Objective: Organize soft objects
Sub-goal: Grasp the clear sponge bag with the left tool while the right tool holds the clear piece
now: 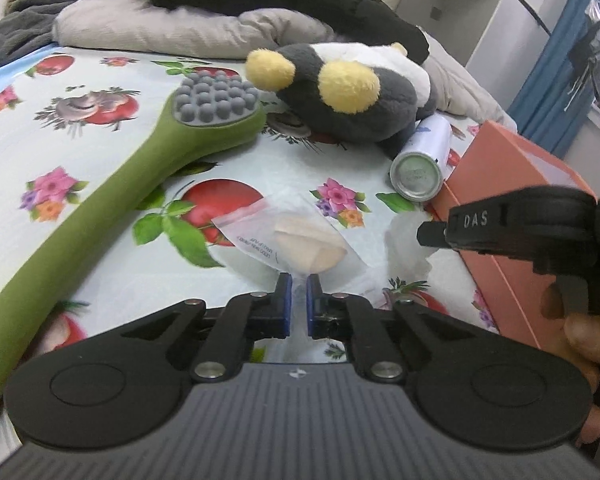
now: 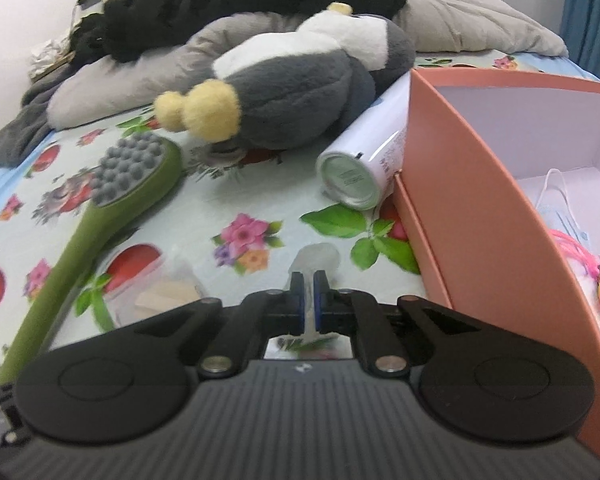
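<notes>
2 tools work over a bed (image 1: pixel 112 152) covered in a flowered sheet. The left tool (image 1: pixel 299 280) has its blue pads drawn in on the near edge of a clear zip bag (image 1: pixel 296 240) holding a beige pad; the bag lies on the sheet just ahead of it. The right tool (image 2: pixel 309 280) is clamped on a thin, pale, translucent piece (image 2: pixel 316 258) that sticks out past its tips; what it is cannot be told. A green long-handled massage brush (image 1: pixel 100 200) lies at left, a grey and white plush toy (image 2: pixel 300 92) farther back, a white can (image 2: pixel 364 160) on its side touching the pink box (image 2: pixel 472 216). Inside the box lie a face mask and something pink.
</notes>
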A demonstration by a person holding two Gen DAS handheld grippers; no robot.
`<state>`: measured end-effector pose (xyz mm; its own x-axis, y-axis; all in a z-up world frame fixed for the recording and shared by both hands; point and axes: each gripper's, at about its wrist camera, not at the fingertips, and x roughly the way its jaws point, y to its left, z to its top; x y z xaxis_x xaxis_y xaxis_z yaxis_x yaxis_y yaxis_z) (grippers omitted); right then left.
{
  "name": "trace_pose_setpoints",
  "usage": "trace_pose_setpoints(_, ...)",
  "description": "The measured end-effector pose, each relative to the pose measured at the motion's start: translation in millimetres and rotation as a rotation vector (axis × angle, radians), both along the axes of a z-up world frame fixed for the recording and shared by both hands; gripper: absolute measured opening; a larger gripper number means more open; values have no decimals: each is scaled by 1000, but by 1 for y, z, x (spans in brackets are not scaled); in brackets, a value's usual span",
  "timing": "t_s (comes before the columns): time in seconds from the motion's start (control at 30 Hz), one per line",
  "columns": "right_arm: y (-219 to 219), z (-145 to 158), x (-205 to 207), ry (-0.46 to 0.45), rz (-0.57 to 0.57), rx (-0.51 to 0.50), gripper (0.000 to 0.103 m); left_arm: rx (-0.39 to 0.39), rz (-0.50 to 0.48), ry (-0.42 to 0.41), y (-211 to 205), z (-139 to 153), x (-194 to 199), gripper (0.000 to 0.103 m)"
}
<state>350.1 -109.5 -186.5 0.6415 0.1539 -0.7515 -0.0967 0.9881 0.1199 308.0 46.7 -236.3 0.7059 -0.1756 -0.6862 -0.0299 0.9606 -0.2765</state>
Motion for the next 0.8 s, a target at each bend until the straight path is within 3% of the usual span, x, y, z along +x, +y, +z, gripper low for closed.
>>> trace_pose_setpoints(0.5, 8, 29, -89, 9, 141, -30, 8, -53, 17, 49, 12, 16, -99, 8)
trace_pose_setpoints(0.8, 1, 32, -153, 60, 189, -56, 8, -83, 3, 105, 17, 28, -168, 8)
